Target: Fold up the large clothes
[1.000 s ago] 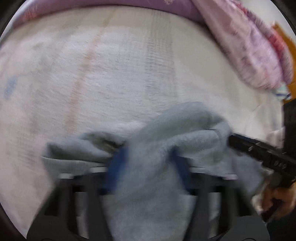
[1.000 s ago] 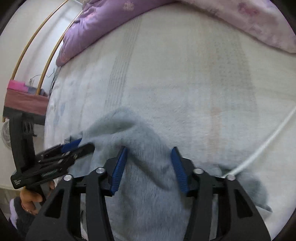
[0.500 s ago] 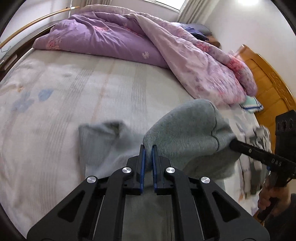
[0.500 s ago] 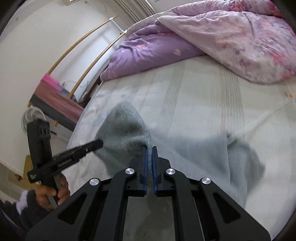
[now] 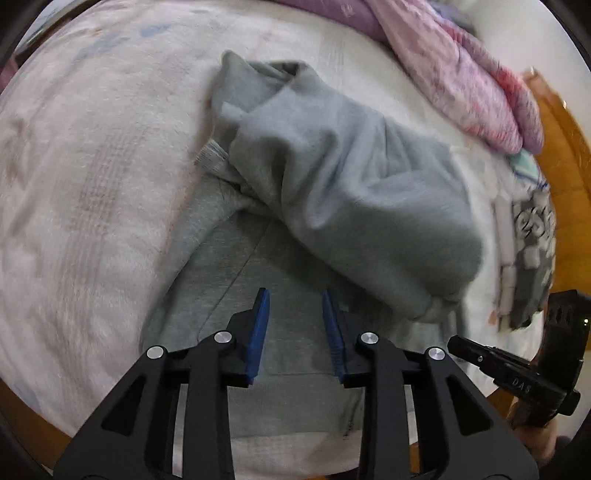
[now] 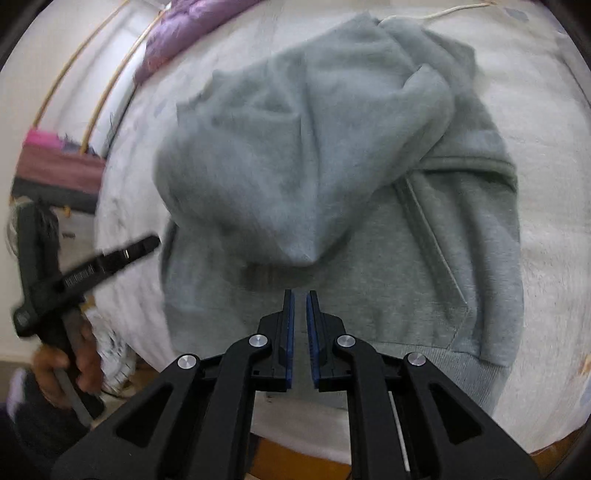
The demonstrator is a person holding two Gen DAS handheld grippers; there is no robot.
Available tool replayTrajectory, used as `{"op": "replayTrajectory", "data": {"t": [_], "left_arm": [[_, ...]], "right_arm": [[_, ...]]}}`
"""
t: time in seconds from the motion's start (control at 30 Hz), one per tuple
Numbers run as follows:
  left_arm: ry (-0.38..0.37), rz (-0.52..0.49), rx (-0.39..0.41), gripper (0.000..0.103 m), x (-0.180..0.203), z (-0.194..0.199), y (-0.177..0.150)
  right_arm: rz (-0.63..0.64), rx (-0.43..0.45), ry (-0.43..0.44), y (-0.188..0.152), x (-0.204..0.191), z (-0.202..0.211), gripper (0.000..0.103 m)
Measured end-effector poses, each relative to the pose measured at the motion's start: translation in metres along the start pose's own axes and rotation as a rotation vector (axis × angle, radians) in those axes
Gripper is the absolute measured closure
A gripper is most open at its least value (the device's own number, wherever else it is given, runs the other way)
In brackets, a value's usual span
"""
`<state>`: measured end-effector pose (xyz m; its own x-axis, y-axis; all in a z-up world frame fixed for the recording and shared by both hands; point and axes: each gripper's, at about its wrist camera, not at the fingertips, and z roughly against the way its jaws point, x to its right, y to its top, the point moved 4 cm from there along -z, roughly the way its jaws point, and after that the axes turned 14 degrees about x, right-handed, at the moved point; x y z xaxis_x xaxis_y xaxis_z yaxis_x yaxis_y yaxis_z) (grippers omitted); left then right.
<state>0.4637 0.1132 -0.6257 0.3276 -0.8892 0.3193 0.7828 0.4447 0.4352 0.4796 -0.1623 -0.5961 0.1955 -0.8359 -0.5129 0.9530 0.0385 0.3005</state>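
Note:
A grey zip-up hoodie (image 5: 332,192) lies on the pale bed sheet (image 5: 81,184), its upper part folded down over the body in a rumpled heap. It also shows in the right wrist view (image 6: 295,166), with zipper and pocket to the right. My left gripper (image 5: 295,306) is open and empty just above the hoodie's lower body. My right gripper (image 6: 300,306) has its jaws slightly apart, holds nothing, and hovers at the near edge of the folded part. Each gripper shows in the other's view: the right (image 5: 513,376), the left (image 6: 99,266).
A purple and pink duvet (image 5: 461,74) is bunched at the far side of the bed. Folded patterned clothes (image 5: 532,254) lie at the right edge by the wooden headboard (image 5: 565,177). A white cord (image 6: 450,9) crosses the sheet. A rail (image 6: 92,59) and pink-topped furniture (image 6: 55,162) stand left.
Both grippers were shut on the hoodie's upper part, lifted it and carried it over. Now both have let go; the fabric lies folded down on the body and the grippers have drawn back.

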Motion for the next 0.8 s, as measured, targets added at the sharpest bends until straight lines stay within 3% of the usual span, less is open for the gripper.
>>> {"op": "replayTrajectory", "data": {"t": [0.17,0.27,0.33,0.4,0.5,0.53,0.6,0.73,0.8], "left_arm": [[-0.138,0.040,0.130,0.065,0.042,0.026,0.037],[-0.189,0.011,0.190,0.058,0.077,0.018,0.060],[-0.171,-0.068,0.160,0.047,0.099,-0.006,0.061],[-0.106,-0.124,0.068,0.048,0.100,-0.038,0.045],[-0.027,-0.053,-0.077,0.049,0.067,-0.080,0.000],[-0.013,-0.054,-0.095,0.049,0.060,-0.084,-0.010],[0.011,-0.063,-0.128,0.049,0.046,-0.093,-0.033],[0.000,-0.018,-0.131,0.049,0.043,-0.096,-0.030],[-0.023,-0.003,-0.120,0.048,0.048,-0.087,-0.018]], "right_arm": [[-0.022,0.182,0.022,0.054,-0.022,0.023,0.095],[-0.050,0.200,0.041,0.075,-0.030,0.004,0.095],[-0.071,0.151,0.064,0.077,-0.032,-0.025,0.095],[-0.080,0.074,0.038,0.064,-0.025,-0.053,0.095],[-0.137,-0.068,-0.068,0.030,-0.001,-0.090,0.095],[-0.150,-0.100,-0.128,0.019,0.010,-0.098,0.099],[-0.155,-0.099,-0.140,0.010,0.018,-0.104,0.102],[-0.166,-0.106,-0.127,0.013,0.021,-0.105,0.101],[-0.177,-0.117,-0.098,0.019,0.018,-0.097,0.094]]}}
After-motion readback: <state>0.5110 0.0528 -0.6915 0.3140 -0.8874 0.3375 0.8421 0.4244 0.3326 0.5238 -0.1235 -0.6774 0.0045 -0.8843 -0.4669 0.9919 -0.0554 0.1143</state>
